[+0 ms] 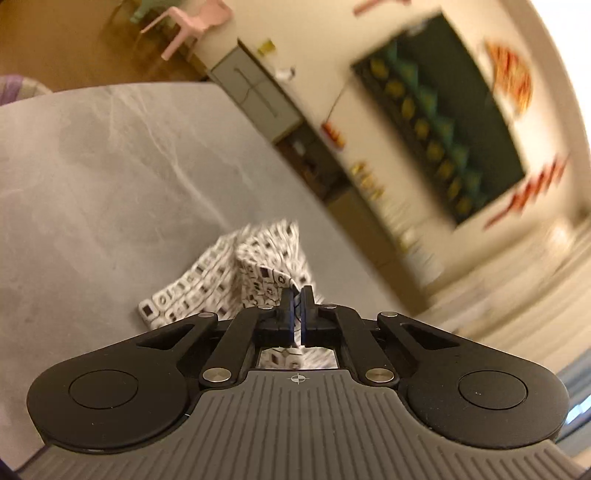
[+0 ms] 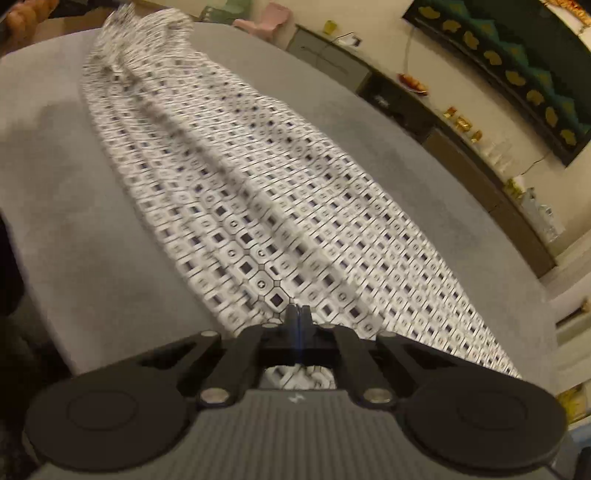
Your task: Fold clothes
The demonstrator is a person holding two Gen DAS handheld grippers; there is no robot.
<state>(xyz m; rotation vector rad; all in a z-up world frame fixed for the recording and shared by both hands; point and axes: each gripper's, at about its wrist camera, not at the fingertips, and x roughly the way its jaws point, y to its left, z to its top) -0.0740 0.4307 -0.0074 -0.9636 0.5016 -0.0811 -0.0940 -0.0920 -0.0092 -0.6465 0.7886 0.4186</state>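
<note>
A white garment with a black square-and-circle print lies stretched along the grey table [image 2: 74, 206] in the right wrist view [image 2: 236, 177]. My right gripper [image 2: 297, 314] is shut on its near edge. My left gripper [image 1: 296, 295] is shut on another part of the same garment [image 1: 258, 269], which bunches up just ahead of the fingers above the grey table [image 1: 110, 166]. The far end of the cloth in the right wrist view is lifted and blurred near a hand [image 2: 26, 14] at top left.
A low cabinet [image 2: 443, 122] with small items runs along the wall beyond the table's far edge. A dark green wall hanging [image 1: 439, 118] is above it. A pink plastic chair [image 1: 192, 22] stands on the wooden floor at the back.
</note>
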